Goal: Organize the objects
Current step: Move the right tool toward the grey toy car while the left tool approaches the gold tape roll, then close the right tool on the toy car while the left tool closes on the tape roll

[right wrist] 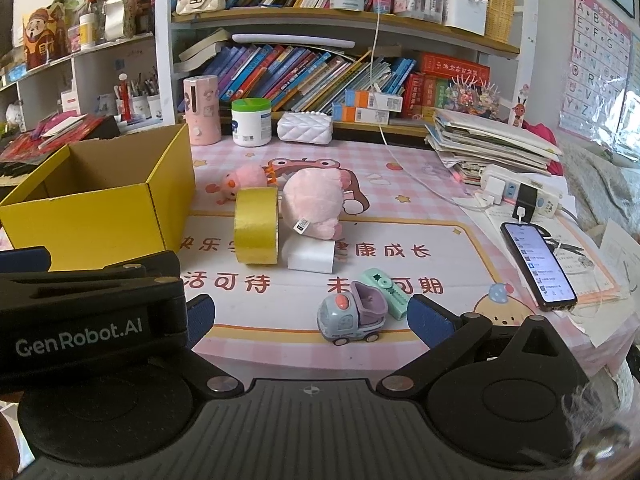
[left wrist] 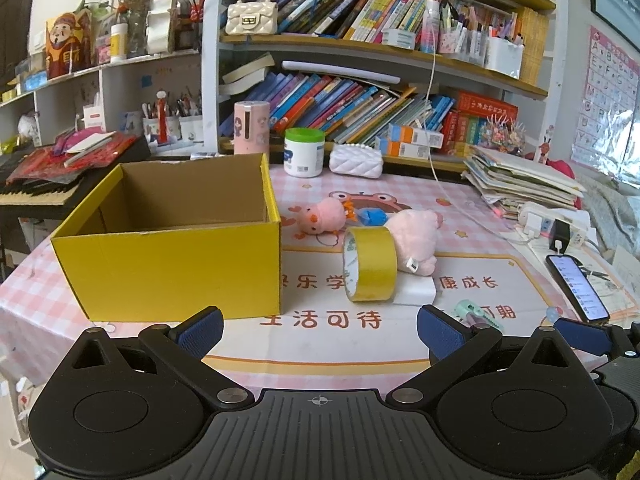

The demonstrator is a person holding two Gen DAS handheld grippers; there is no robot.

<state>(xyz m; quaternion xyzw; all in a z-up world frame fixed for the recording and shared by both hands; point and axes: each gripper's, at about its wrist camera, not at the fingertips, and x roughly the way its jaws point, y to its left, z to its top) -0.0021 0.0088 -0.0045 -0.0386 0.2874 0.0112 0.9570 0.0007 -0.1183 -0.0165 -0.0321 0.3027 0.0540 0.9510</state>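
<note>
My count on table: one yellow box [left wrist: 172, 268], open top, left of frame. One gold tape roll [right wrist: 256, 226], centre. Two pink plush toys: small one [right wrist: 244, 180], big one [right wrist: 316, 200]. One white block [right wrist: 310, 256]. One toy truck [right wrist: 352, 318], lower centre. One mint green gadget [right wrist: 386, 290]. One phone [right wrist: 538, 266], right. One green-lidded tub [right wrist: 251, 122], upper centre.
</note>
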